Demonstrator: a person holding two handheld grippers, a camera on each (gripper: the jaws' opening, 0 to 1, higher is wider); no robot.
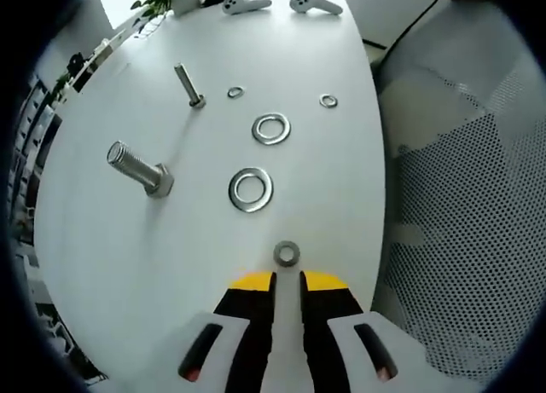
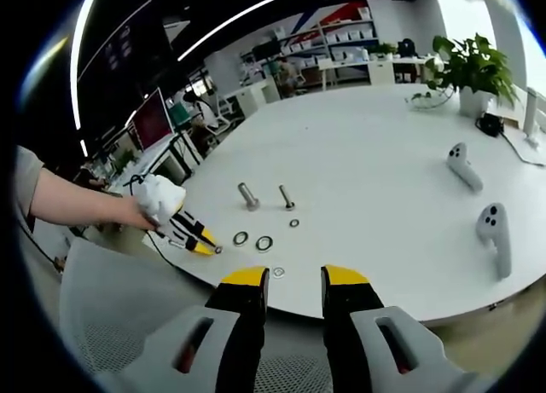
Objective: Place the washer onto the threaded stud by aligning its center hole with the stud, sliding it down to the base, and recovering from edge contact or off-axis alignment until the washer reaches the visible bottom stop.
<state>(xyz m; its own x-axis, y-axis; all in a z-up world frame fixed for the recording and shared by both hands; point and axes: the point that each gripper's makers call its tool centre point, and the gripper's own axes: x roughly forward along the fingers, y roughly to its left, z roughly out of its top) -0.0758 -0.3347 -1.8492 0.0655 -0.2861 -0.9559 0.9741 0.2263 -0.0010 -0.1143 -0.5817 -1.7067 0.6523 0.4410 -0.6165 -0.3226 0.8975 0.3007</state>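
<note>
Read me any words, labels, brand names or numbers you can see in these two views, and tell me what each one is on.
No text can be read in either view.
The shelf bins at the back of the room may carry labels, but they are too small and blurred to read.
The monitor shows a pink screen with nothing legible.
The bolts, washers and controllers show no visible markings.

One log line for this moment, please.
phase: pre-grasp | left gripper: shut, empty, tips just short of small washer | right gripper: open, off table edge | studs: upright, bare
</note>
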